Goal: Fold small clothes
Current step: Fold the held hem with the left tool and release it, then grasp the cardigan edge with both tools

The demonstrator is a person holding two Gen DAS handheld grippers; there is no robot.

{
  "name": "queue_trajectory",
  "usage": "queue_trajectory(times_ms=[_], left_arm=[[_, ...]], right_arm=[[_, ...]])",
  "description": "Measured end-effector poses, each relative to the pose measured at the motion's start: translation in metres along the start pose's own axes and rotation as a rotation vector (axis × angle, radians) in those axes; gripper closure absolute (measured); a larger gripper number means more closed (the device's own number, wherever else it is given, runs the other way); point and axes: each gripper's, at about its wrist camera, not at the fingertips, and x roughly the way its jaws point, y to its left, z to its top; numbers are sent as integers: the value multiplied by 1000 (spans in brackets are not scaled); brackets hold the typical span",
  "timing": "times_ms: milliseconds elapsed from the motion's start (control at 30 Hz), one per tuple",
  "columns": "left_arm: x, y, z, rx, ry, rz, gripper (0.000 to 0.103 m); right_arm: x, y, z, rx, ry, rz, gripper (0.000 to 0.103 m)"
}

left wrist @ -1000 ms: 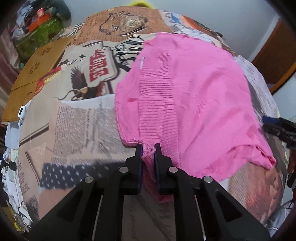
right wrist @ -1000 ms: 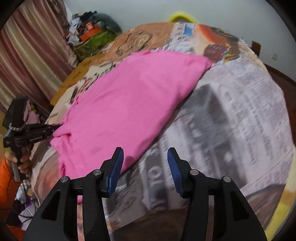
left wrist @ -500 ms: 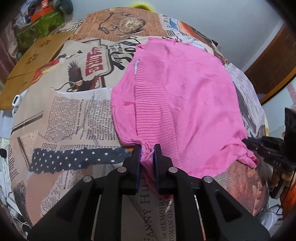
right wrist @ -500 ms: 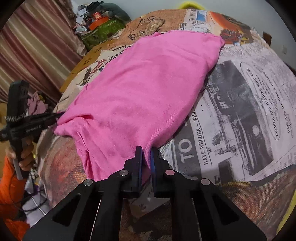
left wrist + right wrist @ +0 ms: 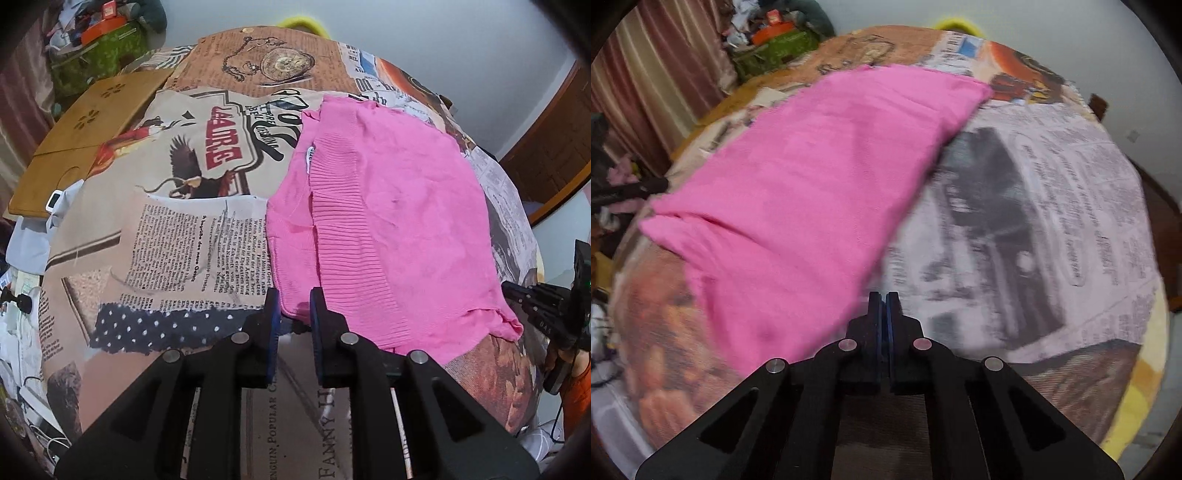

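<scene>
A pink knit garment lies spread flat on a bed covered by a newspaper-print sheet; a ribbed band runs down its left side. My left gripper is slightly open, its fingers either side of the garment's near left corner, no longer pinching it. In the right wrist view the garment lies to the left. My right gripper is shut with nothing between its fingers, just off the garment's right edge. It also shows in the left wrist view, at the garment's near right corner.
A wooden board lies at the bed's far left. A green bag and clutter sit beyond the bed by the striped curtain. A wooden door is at the right. Cables and small items lie at the bed's left edge.
My left gripper has opened and let go of the garment's near left corner. My right gripper, shut on the garment's right edge half a second ago, is now shut beside it with nothing held.
</scene>
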Motion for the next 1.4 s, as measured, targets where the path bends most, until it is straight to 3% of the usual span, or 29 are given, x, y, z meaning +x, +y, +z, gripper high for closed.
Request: queue_trajectory(times_ms=[100, 167, 233, 300, 367, 433, 633, 700, 733, 967, 1233, 1400], left_arm=[[-2, -6, 0, 34, -14, 21, 76], [-5, -9, 1, 52, -31, 26, 60], [-7, -10, 2, 56, -46, 29, 55], [-8, -9, 4, 51, -52, 35, 54], [-8, -8, 4, 47, -55, 41, 51], [-7, -7, 3, 45, -57, 44, 48], [-7, -3, -3, 26, -53, 40, 44], [-7, 0, -5, 19, -51, 40, 44], [-6, 1, -6, 15, -49, 42, 44], [-7, 0, -8, 12, -49, 44, 44], [-13, -5, -8, 59, -60, 73, 44], [-17, -9, -12, 100, -54, 71, 40]], right_arm=[[-7, -13, -3, 60, 0, 37, 101], [-14, -16, -4, 85, -11, 43, 101], [-19, -14, -3, 104, -25, 70, 99], [-22, -10, -2, 135, -31, 120, 89], [-22, -3, 2, 144, -50, 157, 62], [-18, 4, 6, 132, -60, 168, 57], [12, 18, 15, 110, -18, 193, 57], [12, 20, 17, 103, -17, 213, 73], [13, 22, 18, 98, -9, 219, 97], [5, 25, 14, 7, -22, 156, 98], [-2, -5, 4, 53, -28, 75, 97], [-18, -5, 2, 50, -37, 70, 94]])
